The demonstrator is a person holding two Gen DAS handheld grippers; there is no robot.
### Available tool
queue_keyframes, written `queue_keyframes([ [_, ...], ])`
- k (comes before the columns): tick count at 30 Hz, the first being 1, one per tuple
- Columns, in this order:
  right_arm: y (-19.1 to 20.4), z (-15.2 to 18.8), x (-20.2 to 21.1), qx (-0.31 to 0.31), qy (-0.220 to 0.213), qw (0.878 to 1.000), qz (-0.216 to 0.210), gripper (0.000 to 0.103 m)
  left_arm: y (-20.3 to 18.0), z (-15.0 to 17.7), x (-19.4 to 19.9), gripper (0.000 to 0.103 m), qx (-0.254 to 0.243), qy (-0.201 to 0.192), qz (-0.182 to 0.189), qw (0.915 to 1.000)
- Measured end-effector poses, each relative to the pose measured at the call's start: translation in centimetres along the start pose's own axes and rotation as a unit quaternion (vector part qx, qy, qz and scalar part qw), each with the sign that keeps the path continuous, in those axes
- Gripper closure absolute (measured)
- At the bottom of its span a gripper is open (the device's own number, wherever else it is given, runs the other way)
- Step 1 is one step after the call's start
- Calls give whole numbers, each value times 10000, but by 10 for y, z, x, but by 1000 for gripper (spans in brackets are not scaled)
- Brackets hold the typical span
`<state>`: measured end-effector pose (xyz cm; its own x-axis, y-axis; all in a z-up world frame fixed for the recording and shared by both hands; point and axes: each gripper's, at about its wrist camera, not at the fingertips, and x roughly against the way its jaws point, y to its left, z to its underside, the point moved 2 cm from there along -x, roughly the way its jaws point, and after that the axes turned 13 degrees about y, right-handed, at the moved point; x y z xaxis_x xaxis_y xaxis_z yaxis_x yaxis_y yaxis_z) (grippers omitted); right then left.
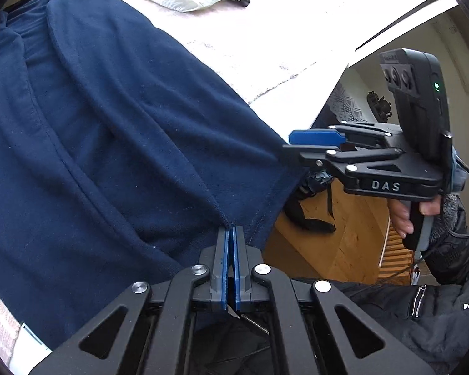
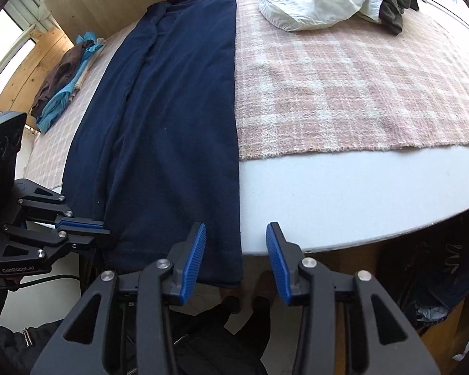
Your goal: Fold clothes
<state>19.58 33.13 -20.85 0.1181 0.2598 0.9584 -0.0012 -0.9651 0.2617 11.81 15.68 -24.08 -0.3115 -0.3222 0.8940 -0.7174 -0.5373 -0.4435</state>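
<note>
A long navy blue garment [image 2: 178, 109] lies stretched along the table, and its near hem hangs over the front edge. My left gripper [image 1: 233, 229] is shut on that hem near its left corner; in the right wrist view this left gripper [image 2: 104, 229] sits at the cloth's left edge. My right gripper [image 2: 236, 234] stands open around the hem's right corner, with its blue pads [image 2: 194, 259] apart and not pressing on the cloth. In the left wrist view the right gripper [image 1: 289, 143] sits at the garment's right edge, held by a hand [image 1: 400, 215].
A pink plaid blanket [image 2: 344, 87] covers the white table [image 2: 328, 203]. Unfolded clothes are piled at the far end, among them a white garment [image 2: 312, 3] and a dark one [image 2: 390, 0]. A brown and light blue stack [image 2: 62, 93] lies far left.
</note>
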Motion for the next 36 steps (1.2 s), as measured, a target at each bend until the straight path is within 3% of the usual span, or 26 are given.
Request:
queue_keyframes([
  [3,10,5,-3,398,115,9988,246,63,3,5,5,101,50,-62,-30,10000],
  [6,19,9,-6,774,357,9932,787,63,12,5,0,101,254,52,-72,9996],
  [8,23,6,0,823,237,9917,963,63,18,6,-4,100,443,134,-74,9989],
  [12,48,-14,15,1132,-310,9897,816,63,20,20,18,98,528,-121,134,9984],
  [13,52,-18,12,1200,-314,9896,726,63,18,26,26,91,532,-208,167,9982],
  [15,57,-23,1,1339,-187,9887,648,63,24,45,42,82,654,-373,11,9972],
  [19,55,-6,-18,1592,299,9823,944,62,50,96,67,82,1254,-613,-415,9893],
  [23,63,2,-5,1853,323,9751,1178,63,88,145,77,82,2104,-787,-350,9738],
  [26,87,-20,6,1847,224,9822,277,63,104,157,66,82,2436,-903,-238,9654],
  [29,115,-48,-1,1894,382,9807,-315,63,108,157,53,82,2479,-906,-176,9644],
  [31,128,-69,-10,1962,432,9791,-325,63,109,156,57,74,2417,-991,-172,9651],
  [36,140,-129,-33,1790,747,9807,-226,63,86,154,43,74,2328,-1130,-115,9659],
])
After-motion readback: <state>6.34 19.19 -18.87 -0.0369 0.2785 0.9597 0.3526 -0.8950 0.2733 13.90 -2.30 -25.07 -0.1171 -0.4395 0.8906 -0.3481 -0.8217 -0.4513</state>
